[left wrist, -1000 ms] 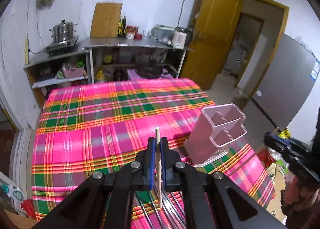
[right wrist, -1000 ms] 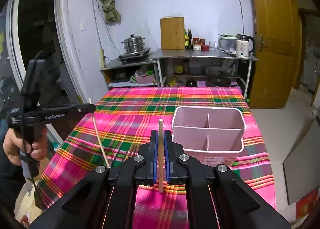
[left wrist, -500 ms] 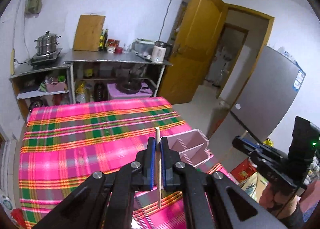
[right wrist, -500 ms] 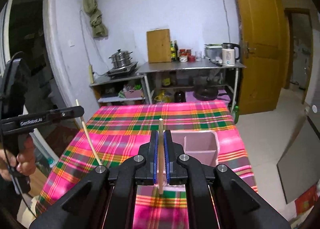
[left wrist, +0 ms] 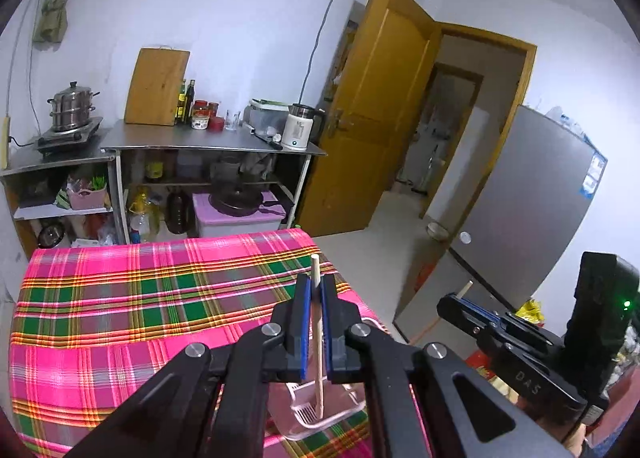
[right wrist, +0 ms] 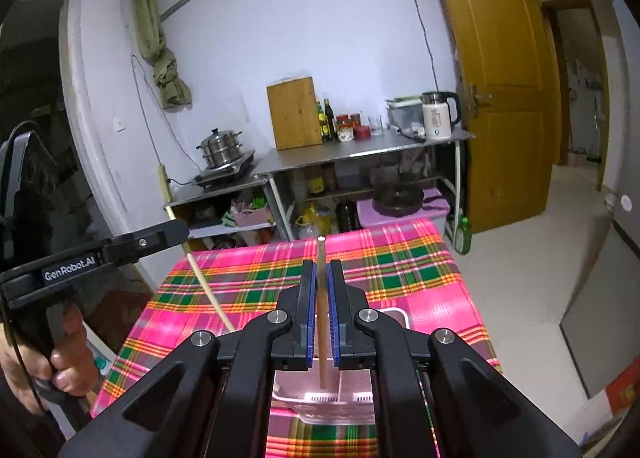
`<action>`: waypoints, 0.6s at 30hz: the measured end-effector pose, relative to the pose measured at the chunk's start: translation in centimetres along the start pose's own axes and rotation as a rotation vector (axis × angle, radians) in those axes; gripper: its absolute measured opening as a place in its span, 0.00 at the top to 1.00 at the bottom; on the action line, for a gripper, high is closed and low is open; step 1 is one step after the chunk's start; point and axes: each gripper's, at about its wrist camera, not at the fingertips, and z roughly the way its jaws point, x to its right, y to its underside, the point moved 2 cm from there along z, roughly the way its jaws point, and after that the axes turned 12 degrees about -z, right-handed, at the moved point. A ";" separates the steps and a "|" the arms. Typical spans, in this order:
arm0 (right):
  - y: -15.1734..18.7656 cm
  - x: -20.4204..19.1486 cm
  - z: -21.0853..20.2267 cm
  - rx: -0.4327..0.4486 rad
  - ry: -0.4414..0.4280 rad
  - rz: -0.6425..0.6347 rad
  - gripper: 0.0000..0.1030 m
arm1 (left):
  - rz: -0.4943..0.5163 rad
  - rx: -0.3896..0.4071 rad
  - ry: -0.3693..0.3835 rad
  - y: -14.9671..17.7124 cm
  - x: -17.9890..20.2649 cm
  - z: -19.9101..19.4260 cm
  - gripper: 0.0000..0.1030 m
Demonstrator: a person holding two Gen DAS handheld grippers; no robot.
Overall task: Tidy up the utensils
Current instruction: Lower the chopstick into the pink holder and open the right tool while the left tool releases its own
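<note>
Left gripper (left wrist: pixel 314 298) is clamped tight on a chopstick (left wrist: pixel 317 342), blue pads pinching it abt mid-length; the stick runs nearly upright btwn them, top end poking above the pads, bottom end hanging over the pink utensil holder (left wrist: pixel 320 414) right below. Right gripper (right wrist: pixel 321 290) does the same w/ a second chopstick (right wrist: pixel 322 318): pads closed on it, stick upright, lower tip down over the holder's (right wrist: pixel 360 382) compartments, though which compartment can't be told. From the right-side cam the left gripper shows at the far left, a hand (right wrist: pixel 60 358) wrapped round its handle, its chopstick slanting down toward the table. From the left-side cam the right gripper sits off to the right edge, a short bit of stick poking out its front. Holder stands near the close edge of the table, on a pink, green & yellow plaid cloth (left wrist: pixel 140 298). Beyond the table: steel counter (right wrist: pixel 360 150) w/ a wooden cutting board (right wrist: pixel 294 114), bottles, white kettle (right wrist: pixel 438 114), a steamer pot (right wrist: pixel 220 146) on a burner. Yellow-brown door (right wrist: pixel 500 78) stands open at right.
</note>
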 end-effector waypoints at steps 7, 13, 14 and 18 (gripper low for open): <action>2.7 0.3 3.3 -0.064 -0.014 0.012 0.94 | 0.009 -0.071 -0.007 2.6 -1.4 4.3 0.95; 4.9 0.2 5.5 -0.133 -0.028 0.016 0.94 | 0.012 -0.123 -0.032 5.3 -2.8 6.1 0.95; 5.3 0.2 5.7 -0.144 -0.030 0.017 0.94 | 0.010 -0.126 -0.032 5.6 -3.0 6.2 0.95; 6.2 0.2 6.1 -0.169 -0.028 0.010 0.94 | -0.003 -0.143 -0.040 6.3 -3.7 6.3 0.94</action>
